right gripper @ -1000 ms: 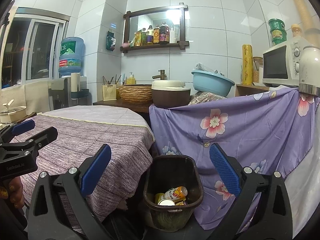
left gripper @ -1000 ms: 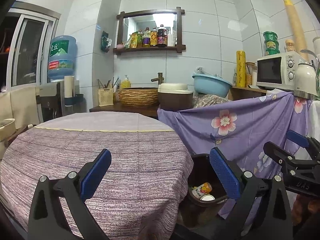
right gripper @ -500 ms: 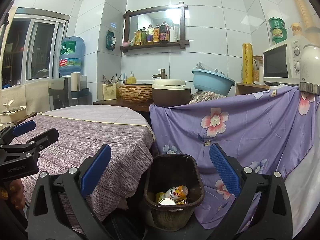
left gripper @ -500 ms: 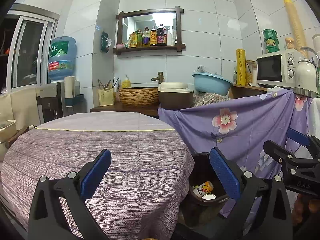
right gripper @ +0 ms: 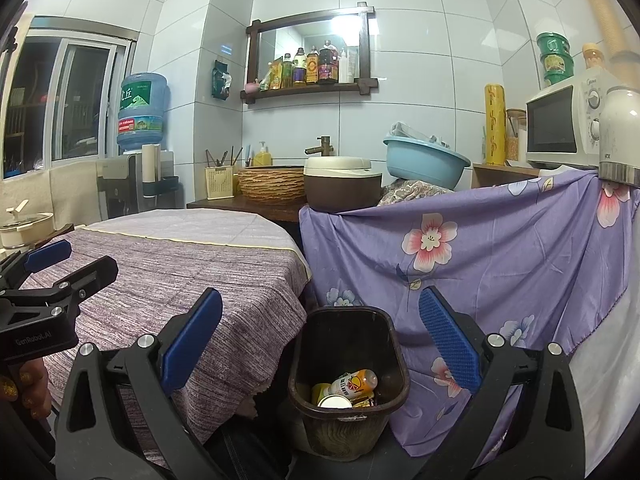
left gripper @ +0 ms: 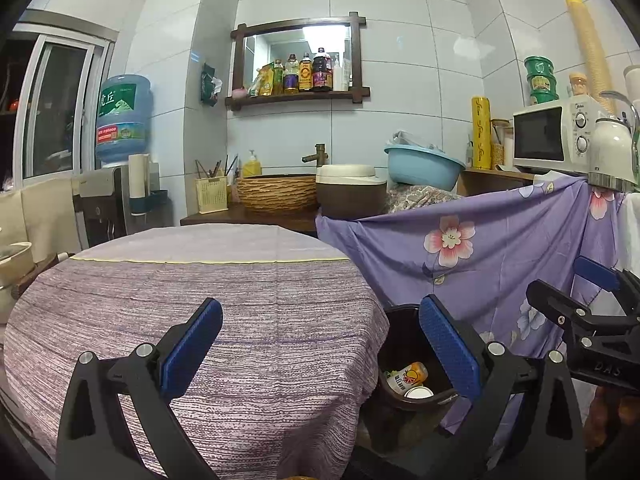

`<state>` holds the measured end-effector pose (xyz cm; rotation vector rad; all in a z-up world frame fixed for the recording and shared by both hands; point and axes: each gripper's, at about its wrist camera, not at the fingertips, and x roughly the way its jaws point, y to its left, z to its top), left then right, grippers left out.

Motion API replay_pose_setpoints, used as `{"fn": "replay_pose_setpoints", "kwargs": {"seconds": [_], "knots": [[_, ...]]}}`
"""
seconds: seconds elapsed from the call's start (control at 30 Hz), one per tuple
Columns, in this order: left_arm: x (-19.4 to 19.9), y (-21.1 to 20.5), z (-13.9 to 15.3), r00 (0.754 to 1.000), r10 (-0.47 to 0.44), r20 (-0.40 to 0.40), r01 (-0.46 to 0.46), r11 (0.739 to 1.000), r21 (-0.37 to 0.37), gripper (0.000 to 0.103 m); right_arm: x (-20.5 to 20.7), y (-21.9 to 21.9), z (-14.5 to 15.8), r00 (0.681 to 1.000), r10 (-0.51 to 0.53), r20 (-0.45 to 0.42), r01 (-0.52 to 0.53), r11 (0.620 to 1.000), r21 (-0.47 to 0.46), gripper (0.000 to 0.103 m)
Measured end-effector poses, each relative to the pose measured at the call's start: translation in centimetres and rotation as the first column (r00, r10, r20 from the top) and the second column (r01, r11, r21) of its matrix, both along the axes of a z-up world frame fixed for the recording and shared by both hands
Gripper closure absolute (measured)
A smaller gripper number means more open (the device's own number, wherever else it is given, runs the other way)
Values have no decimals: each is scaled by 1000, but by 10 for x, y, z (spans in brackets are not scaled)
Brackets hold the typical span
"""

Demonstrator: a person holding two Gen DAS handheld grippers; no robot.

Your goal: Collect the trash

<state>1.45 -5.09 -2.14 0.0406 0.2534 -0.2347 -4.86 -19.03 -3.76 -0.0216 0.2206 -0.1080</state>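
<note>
A dark brown trash bin stands on the floor between the round table and the purple flowered cloth. Inside it lie an orange-labelled bottle, a can and other scraps. In the left wrist view the bin shows partly behind the table's edge, the bottle visible inside. My left gripper is open over the table's near edge and holds nothing. My right gripper hangs open and empty above the bin. Each gripper shows in the other's view: the right gripper at the right, the left gripper at the left.
The round table wears a purple striped cloth. A purple flowered cloth drapes over the counter at the right, with a microwave and kettle above. Behind stand a woven basin, rice cooker, blue bowl and water dispenser.
Both grippers stay open and empty. The left wrist view has drifted slightly, showing a bit more of the bin's inside; the right wrist view is nearly unchanged.
</note>
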Motion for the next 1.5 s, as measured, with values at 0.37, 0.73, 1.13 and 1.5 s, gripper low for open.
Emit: {"fn": "replay_pose_setpoints", "kwargs": {"seconds": [0.37, 0.73, 1.13, 1.5], "knots": [[0, 0, -1, 1000, -2, -1, 2, 1000, 3, 5, 0, 1, 0, 1000, -1, -1, 1, 1000, 1, 6], [1, 0, -2, 1000, -10, -3, 10, 1000, 7, 5, 0, 2, -2, 1000, -1, -3, 1, 1000, 2, 6], [1, 3, -3, 1000, -15, -3, 15, 1000, 10, 5, 0, 4, -3, 1000, -4, -5, 4, 1000, 4, 6], [2, 4, -3, 1000, -16, -5, 16, 1000, 10, 5, 0, 4, -4, 1000, -2, -10, 2, 1000, 8, 6]]}}
